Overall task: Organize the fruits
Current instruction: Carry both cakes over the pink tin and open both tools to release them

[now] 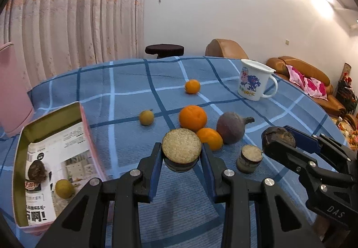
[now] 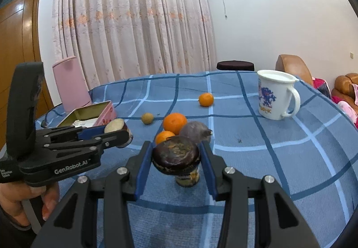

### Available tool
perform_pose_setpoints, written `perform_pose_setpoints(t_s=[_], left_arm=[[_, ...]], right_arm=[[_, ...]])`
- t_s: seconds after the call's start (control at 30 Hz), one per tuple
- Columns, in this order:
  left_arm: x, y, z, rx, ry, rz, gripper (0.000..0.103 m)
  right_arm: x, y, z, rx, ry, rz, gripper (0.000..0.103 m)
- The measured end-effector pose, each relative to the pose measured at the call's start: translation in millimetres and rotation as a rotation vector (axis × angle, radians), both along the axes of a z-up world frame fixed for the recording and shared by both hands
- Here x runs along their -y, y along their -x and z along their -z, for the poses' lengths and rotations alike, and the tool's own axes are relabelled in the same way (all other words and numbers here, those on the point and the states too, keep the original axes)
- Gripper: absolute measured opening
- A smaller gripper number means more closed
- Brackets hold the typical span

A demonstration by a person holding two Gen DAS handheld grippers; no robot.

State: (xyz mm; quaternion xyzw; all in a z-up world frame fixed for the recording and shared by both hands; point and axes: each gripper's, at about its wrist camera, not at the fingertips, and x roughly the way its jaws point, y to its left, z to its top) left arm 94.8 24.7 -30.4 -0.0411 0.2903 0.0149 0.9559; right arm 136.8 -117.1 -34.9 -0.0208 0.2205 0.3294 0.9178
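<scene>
A tin point(image 1: 48, 127) sat at the left, a longan point(image 1: 64, 188) inside. The left gripper point(image 1: 181, 154) was clamped on a cane piece point(image 1: 181, 146) above the cloth point(image 1: 134, 82). Oranges point(image 1: 192, 118) lay beyond. The right gripper point(image 2: 176, 156) gripped a dark chestnut point(image 2: 176, 154).

Our left gripper point(image 1: 181, 154) and right gripper point(image 2: 176, 156) hover side by side, each clamped tight around something.

Tabletop cloth point(image 1: 125, 91): blue, white and dark-blue checks. Oranges point(image 1: 192, 117): bright orange. Mug point(image 1: 254, 80): white, blue picture. Box point(image 1: 86, 127): pink outside, gold inside. Curtain point(image 2: 134, 24): pale pink, flower band.
</scene>
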Motion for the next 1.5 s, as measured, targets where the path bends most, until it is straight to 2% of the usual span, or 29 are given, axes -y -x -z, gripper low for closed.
perform_pose_setpoints(t_s=[0.87, 1.5], left_arm=[[-38, 26, -18, 0.098, -0.021, -0.129, 0.036], [-72, 34, -16, 0.092, -0.023, -0.225, 0.036]], right_arm=[[-46, 8, -24, 0.097, 0.021, -0.095, 0.046], [-99, 11, -49, 0.151, 0.045, -0.196, 0.046]])
